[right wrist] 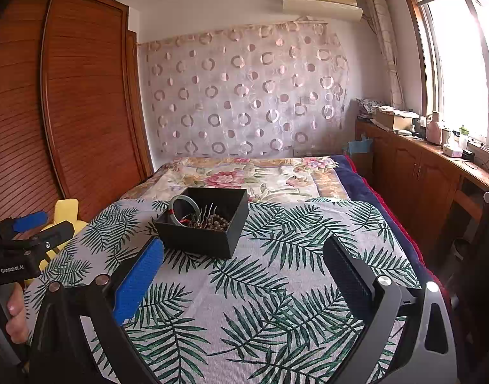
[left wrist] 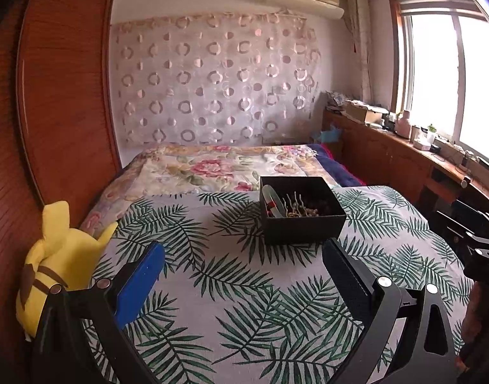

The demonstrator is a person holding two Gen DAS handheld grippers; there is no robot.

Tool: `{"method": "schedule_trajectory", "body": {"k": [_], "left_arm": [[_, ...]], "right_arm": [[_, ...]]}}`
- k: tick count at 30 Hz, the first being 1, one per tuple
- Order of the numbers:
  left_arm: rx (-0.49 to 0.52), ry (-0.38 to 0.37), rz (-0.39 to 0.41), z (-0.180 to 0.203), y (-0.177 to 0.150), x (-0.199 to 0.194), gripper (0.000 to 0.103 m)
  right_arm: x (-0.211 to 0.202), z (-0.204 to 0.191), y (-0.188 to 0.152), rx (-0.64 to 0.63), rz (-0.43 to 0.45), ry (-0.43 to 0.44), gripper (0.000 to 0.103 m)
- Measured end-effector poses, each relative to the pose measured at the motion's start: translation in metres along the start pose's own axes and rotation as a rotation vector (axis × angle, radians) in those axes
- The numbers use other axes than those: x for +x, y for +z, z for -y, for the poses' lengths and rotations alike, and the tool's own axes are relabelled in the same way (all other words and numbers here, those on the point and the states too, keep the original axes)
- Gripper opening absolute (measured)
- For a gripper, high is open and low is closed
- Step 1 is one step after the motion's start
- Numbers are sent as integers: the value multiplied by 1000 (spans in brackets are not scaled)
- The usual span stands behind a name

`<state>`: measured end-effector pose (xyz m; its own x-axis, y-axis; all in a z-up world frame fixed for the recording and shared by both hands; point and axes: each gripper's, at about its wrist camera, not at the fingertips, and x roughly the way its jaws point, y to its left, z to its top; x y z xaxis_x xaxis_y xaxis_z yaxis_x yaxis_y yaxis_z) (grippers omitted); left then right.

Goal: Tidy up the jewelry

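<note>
Black square cardboard box [right wrist: 206,224] of jewelry on palm-leaf-print cloth [right wrist: 260,304]. Left gripper [left wrist: 244,249] and right gripper [right wrist: 244,246]: fingers released, empty.

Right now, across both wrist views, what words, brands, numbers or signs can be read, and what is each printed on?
"GenRoboLAI", roughly, in small white letters on the body of the black hand-held left gripper, seen in the right wrist view; the last letters are uncertain.
White wall-mounted air conditioner: any marking too small to read.
Bottles and boxes on the wooden window counter: labels blurred.
Open black cardboard jewelry box: no text visible.
</note>
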<state>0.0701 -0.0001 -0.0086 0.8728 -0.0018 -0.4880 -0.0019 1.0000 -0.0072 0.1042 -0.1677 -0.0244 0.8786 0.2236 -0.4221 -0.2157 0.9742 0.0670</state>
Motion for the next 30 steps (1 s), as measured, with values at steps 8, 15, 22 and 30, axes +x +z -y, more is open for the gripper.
{"method": "schedule_trajectory", "body": {"k": [8,15,22,30], "left_arm": [[0,0,0,0,0,0,95],[-1,0,1,0,0,0,95],[1,0,2,1,1,-1,95],[-5,0,10,1,1,-3,95]], "right_arm": [[0,-1,0,2,1,-2,100],[0,-2,-1,3,3,-1,101],[0,-2,-1,3,4,-1,100],[0,-3,-2,6,5,0,100]]}}
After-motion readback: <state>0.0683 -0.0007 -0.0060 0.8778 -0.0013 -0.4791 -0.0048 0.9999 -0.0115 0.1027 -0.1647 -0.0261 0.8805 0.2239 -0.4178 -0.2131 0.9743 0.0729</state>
